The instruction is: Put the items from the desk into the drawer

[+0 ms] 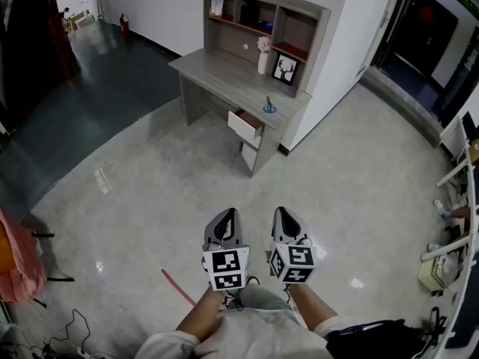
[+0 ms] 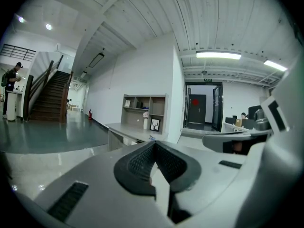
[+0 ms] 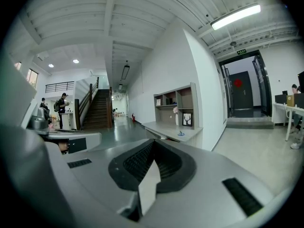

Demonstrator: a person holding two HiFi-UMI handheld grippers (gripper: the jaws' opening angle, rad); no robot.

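Observation:
A grey desk (image 1: 224, 73) with a shelf unit stands against the white wall, far ahead of me. Its drawer (image 1: 245, 124) is pulled open at the front. Blue scissors (image 1: 269, 108) lie on the desktop near the right end, with a white vase of flowers (image 1: 263, 57) and a framed deer picture (image 1: 284, 69) behind them. My left gripper (image 1: 227, 216) and right gripper (image 1: 283, 214) are held side by side close to my body, both shut and holding nothing. The left gripper view shows the desk (image 2: 128, 129) beyond the closed left gripper (image 2: 154, 146); the right gripper view shows the scissors (image 3: 181, 133) past the right gripper (image 3: 153, 144).
Glossy tiled floor lies between me and the desk. A red stick (image 1: 178, 288) lies on the floor by my feet. A pink cloth (image 1: 15, 260) hangs at the left, a black bag (image 1: 374, 339) sits bottom right. A staircase (image 2: 50, 99) and a standing person (image 2: 10, 80) are far left.

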